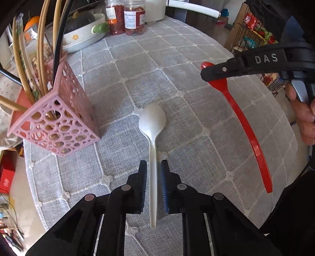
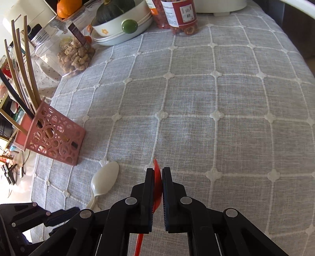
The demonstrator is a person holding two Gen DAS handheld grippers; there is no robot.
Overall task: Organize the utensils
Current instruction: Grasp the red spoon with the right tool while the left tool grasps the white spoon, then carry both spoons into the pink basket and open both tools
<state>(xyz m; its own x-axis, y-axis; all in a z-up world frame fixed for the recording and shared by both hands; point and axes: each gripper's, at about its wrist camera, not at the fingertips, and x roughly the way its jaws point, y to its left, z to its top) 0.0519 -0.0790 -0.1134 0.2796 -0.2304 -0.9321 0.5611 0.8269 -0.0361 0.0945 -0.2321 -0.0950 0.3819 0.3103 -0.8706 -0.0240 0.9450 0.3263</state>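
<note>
A white plastic spoon [image 1: 152, 126] lies on the grey quilted tablecloth [image 1: 177, 59], bowl away from me. My left gripper [image 1: 154, 165] straddles its handle with small gaps on both sides, so it is open. The spoon also shows in the right wrist view [image 2: 104, 180]. My right gripper [image 2: 157, 171] is shut on the bowl of a red plastic spoon [image 2: 156, 183]. In the left wrist view that gripper [image 1: 211, 73] holds the red spoon [image 1: 246, 126] by its bowl, handle slanting down. A pink perforated utensil holder [image 1: 57, 120] with several chopsticks stands at the left.
A white dish with a green knob [image 2: 122, 23], a dark squash, two jars of dried fruit [image 2: 181, 15] and a clear box of nuts [image 2: 74, 57] stand along the table's far edge. A wire rack of snacks [image 1: 254, 35] stands off the table at the right.
</note>
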